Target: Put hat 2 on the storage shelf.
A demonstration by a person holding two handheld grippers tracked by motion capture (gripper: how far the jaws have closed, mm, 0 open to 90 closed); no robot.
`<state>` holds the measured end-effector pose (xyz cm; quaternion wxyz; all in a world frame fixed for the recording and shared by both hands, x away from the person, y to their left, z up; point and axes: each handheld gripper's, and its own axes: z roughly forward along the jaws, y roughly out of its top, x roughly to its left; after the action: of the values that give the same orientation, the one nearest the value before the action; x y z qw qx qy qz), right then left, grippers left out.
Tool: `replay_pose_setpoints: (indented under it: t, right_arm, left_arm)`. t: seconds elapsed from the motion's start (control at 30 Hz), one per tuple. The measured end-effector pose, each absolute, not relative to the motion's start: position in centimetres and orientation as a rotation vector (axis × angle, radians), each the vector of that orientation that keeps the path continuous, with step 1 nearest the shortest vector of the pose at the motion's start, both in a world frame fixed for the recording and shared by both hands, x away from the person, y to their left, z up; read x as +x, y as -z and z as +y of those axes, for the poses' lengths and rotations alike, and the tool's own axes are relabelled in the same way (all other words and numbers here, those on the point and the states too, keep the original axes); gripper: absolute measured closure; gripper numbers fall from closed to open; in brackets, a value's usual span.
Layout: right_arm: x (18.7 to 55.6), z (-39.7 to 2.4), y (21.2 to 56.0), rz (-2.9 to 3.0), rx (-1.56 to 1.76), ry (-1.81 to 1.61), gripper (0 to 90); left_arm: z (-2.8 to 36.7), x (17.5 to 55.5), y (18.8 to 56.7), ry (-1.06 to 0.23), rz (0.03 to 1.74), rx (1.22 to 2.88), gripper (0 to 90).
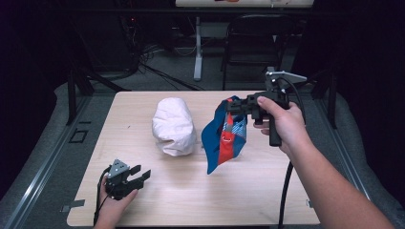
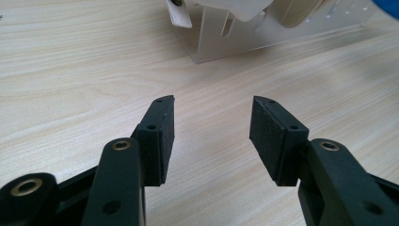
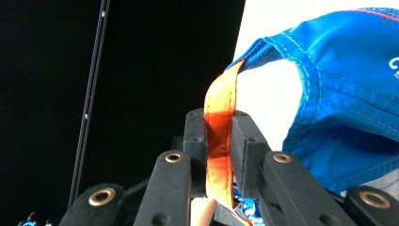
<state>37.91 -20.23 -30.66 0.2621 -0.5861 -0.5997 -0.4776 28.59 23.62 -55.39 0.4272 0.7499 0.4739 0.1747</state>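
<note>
left tongs released, low on table | right tongs grasping orange strap of blue bag

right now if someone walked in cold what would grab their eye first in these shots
First the blue bag with red and orange trim, hanging above the right half of the table, lifted by the right gripper, whose jaws are shut on its orange strap. Next the white bundle, sitting near the table's middle, left of the bag. The left gripper waits low at the near left corner, jaws open with nothing between them.
</note>
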Motion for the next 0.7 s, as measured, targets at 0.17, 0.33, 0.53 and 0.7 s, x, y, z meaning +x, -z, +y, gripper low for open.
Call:
replay_pose_setpoints:
  t: [0.17, 0.33, 0.53, 0.7]
  right_arm:
    - [39.1, -21.0, 29.5, -1.641, -1.634, 1.304, 78.2]
    - [40.4, -21.5, 29.0, -1.651, -1.657, 1.302, 78.2]
    - [41.7, -22.5, 28.5, -1.661, -1.695, 1.3, 78.2]
    - [42.8, -23.3, 28.5, -1.66, -1.725, 1.299, 78.1]
  left_arm:
    - [23.7, 28.8, 55.6, -0.455, 1.202, 1.884, 47.1]
    - [23.9, 29.0, 55.8, -0.467, 1.216, 1.894, 45.9]
    - [24.1, 29.0, 55.8, -0.48, 1.217, 1.882, 44.4]
    - [24.2, 28.9, 55.7, -0.483, 1.214, 1.882, 44.5]
